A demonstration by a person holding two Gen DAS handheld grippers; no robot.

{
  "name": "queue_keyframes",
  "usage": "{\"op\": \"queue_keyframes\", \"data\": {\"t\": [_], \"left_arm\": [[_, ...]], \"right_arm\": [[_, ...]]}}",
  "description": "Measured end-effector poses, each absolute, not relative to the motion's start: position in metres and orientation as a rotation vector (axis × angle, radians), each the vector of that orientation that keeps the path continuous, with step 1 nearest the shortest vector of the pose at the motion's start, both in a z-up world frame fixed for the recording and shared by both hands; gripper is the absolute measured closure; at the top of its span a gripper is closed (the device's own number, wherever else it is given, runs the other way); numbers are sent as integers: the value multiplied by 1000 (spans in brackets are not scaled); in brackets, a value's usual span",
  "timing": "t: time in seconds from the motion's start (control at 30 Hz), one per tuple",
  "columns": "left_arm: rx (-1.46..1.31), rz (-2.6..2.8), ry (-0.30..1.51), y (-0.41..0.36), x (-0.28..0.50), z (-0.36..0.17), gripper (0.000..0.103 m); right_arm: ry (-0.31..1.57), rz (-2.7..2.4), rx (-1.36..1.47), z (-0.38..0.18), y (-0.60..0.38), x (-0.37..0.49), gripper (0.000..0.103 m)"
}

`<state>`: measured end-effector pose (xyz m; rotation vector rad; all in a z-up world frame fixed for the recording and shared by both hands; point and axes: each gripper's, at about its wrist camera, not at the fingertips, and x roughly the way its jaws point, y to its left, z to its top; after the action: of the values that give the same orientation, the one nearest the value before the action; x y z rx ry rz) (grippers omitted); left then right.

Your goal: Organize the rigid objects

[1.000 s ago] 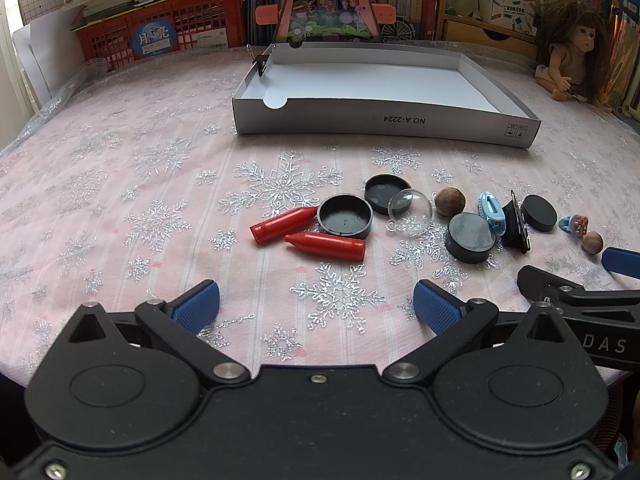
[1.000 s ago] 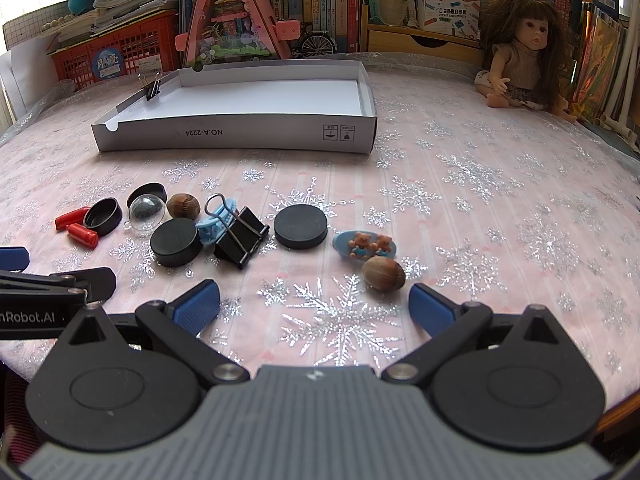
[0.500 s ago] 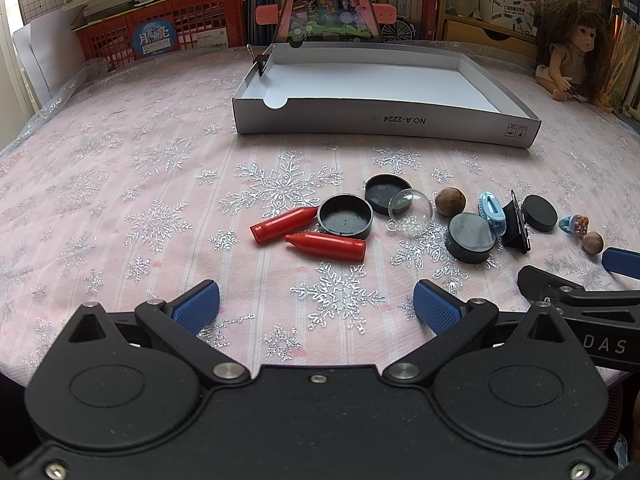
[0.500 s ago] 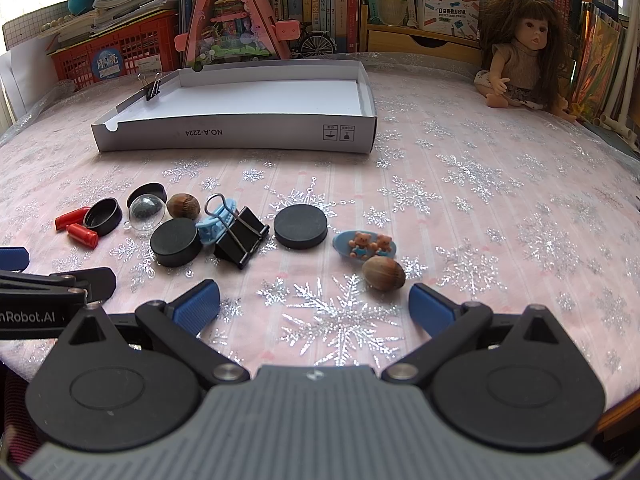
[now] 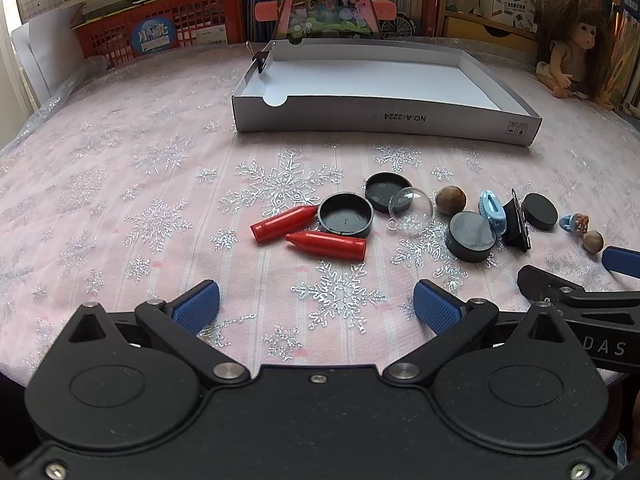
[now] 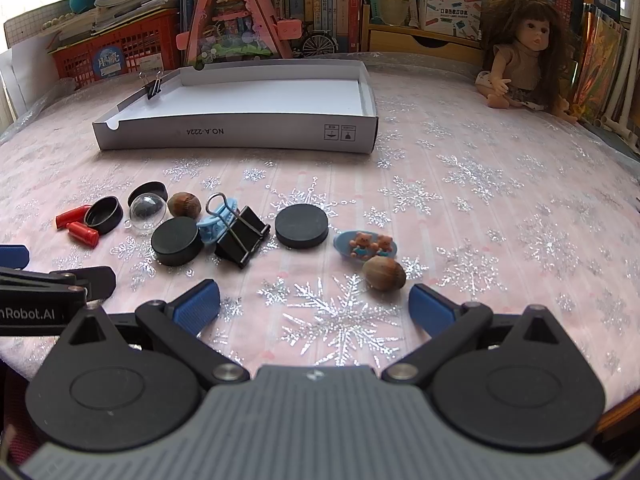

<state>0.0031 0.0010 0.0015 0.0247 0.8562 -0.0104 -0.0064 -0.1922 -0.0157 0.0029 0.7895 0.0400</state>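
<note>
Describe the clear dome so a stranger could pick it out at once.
Start at the white cardboard tray on the snowflake tablecloth; a row of small items lies nearer the camera. The clear dome sits between two black caps and a brown nut, the only see-through piece.

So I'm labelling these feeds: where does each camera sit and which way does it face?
Left wrist: on the left gripper, low over the table, facing the red crayons and white tray; right gripper at its right edge.
Right wrist: on the right gripper, facing the nut; left gripper at its left edge.
Shared: tray, doll.
</note>
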Motion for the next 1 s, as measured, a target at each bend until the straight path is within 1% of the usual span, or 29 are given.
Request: {"op": "queue_keyframes", "data": {"t": [0.17,0.3,0.47,0.57,0.67,0.77,0.83,0.87,0.93,0.97,1.0], "left_arm": [[29,-20,868,2,5,1,0],[32,-31,868,4,6,1,0],[33,-51,820,9,-1,-2,0],[29,-43,787,10,-5,-4,0],[28,-51,793,11,-5,-3,0],[9,-64,785,14,-6,1,9],[8,-76,770,16,-7,3,18],[12,-78,762,16,-7,5,21],[17,-87,751,17,-7,6,31],[18,-89,748,17,-6,7,32],[19,-92,743,17,-6,7,37]], "right_arm": [[794,52,-2,-18,-193,-7,0],[762,76,-12,-19,-191,-6,0],[678,91,-12,-27,-195,-13,0],[669,102,-11,-27,-196,-12,0],[671,110,-10,-26,-198,-11,0],[653,107,-17,-23,-202,-14,3],[636,102,-32,-22,-204,-16,7],[632,99,-36,-22,-205,-16,7],[625,92,-33,-21,-209,-16,13],[620,87,-30,-21,-211,-16,15],[616,80,-30,-20,-213,-17,19]]}}
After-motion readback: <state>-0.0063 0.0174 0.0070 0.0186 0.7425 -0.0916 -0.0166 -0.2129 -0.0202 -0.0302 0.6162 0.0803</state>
